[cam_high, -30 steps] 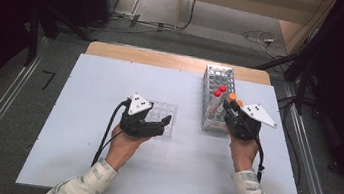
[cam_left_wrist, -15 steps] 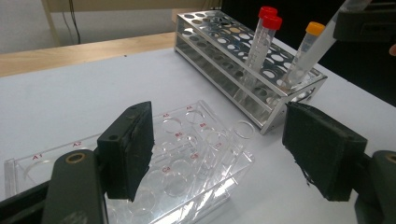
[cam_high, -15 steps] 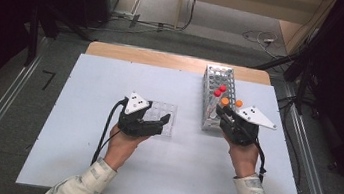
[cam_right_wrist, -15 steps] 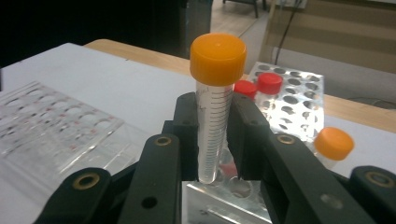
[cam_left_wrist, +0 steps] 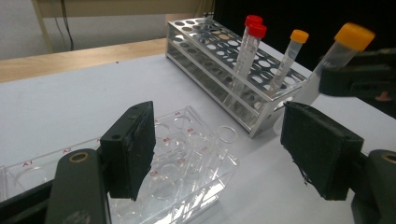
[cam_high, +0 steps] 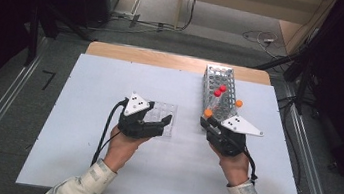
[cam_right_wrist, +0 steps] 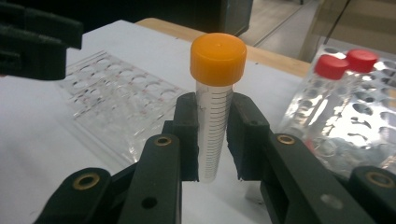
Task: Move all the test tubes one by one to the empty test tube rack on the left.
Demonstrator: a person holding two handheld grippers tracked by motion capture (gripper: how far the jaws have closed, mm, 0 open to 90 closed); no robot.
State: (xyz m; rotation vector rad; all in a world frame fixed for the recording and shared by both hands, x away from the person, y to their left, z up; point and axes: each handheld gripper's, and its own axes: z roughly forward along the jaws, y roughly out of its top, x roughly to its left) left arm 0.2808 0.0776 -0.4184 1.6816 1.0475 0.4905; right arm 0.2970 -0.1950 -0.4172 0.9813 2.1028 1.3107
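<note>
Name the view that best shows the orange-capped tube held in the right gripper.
The right gripper view: the orange-capped tube stands close up, clamped between the jaws. The left gripper view shows it aslant at the edge; the high view, mainly its cap.

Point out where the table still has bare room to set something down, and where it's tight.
Free: the white table left of the left gripper, the far strip behind the clear rack, and the near patch between both hands. Crowded: the gap between the clear rack and the metal rack, where the right gripper holds an orange-capped tube.
</note>
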